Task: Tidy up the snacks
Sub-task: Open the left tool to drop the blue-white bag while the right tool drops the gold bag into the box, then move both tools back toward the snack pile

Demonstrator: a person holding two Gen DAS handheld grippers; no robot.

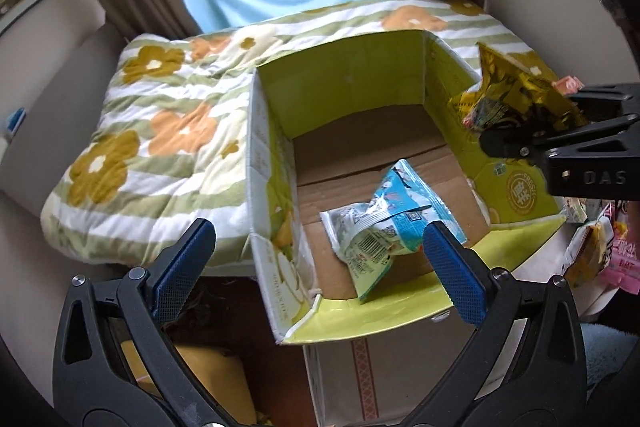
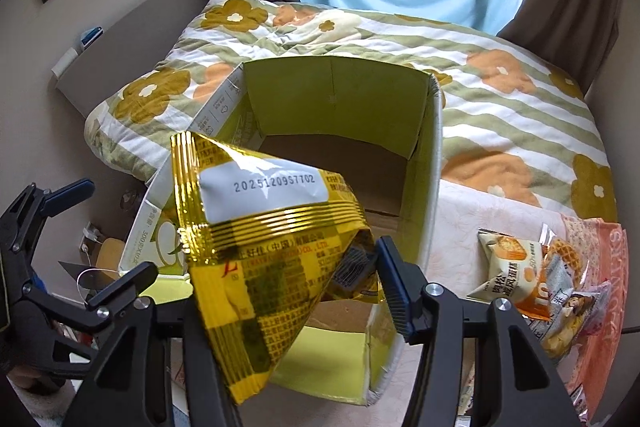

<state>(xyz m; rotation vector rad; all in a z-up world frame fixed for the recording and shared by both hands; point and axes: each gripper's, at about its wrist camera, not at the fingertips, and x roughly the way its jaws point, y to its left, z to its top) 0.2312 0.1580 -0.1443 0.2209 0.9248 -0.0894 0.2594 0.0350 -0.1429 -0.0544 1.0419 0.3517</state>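
gold snack packet [image 2: 256, 227]: glossy crinkled foil, between the right claw's fingers | blue-white packet [image 1: 380, 223]: shiny plastic film, ahead of the left claw | box [image 1: 344, 83]: matt brown cardboard floor, smooth printed green walls | quilt [image 1: 160, 131]: soft matt cloth beyond | claw pads [image 1: 184, 267]: ribbed blue rubber-like, arms matt black plastic

"20251209S7702" on gold packet [image 2: 260, 227]
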